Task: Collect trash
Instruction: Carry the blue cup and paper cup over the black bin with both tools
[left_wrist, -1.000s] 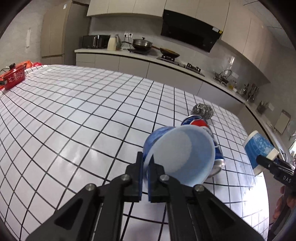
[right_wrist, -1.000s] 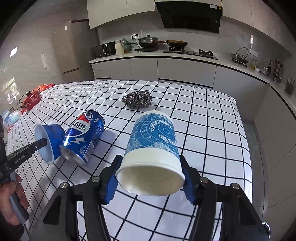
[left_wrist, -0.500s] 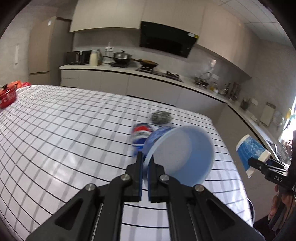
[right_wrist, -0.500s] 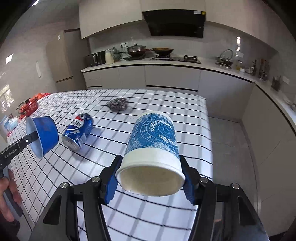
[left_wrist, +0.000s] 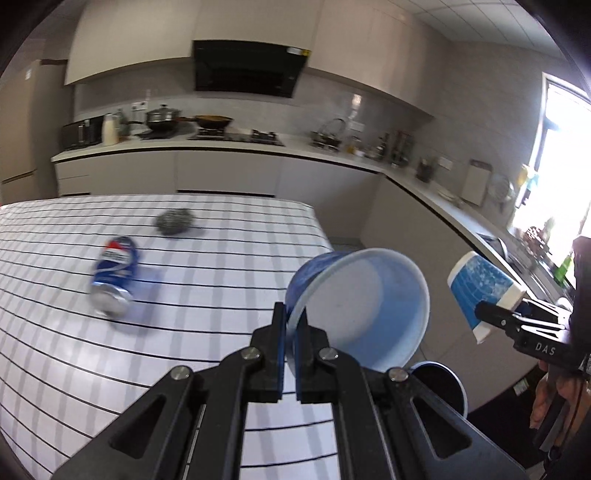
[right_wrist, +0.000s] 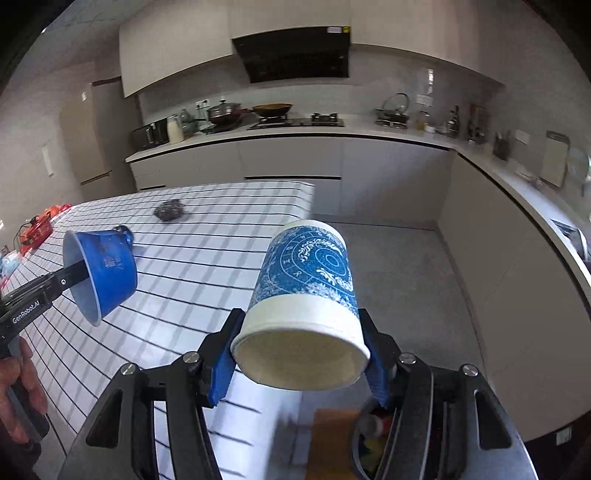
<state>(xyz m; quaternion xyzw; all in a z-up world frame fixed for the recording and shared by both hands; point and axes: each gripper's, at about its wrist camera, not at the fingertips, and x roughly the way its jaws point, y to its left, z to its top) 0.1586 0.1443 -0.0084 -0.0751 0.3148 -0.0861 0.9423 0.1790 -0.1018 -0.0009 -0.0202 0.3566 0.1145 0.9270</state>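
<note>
Left tool: pinching rim of blue bowl, held clear of the table; right tool: clamped on patterned paper cup, beyond table edge; soda can lying on table, steel scourer at its 1 o'clock.

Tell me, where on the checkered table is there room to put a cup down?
The table is bare in front of the soda can, toward the near edge, and between the can and the right edge. The one busier patch is at the back, where the steel scrubber lies just behind the can.
</note>
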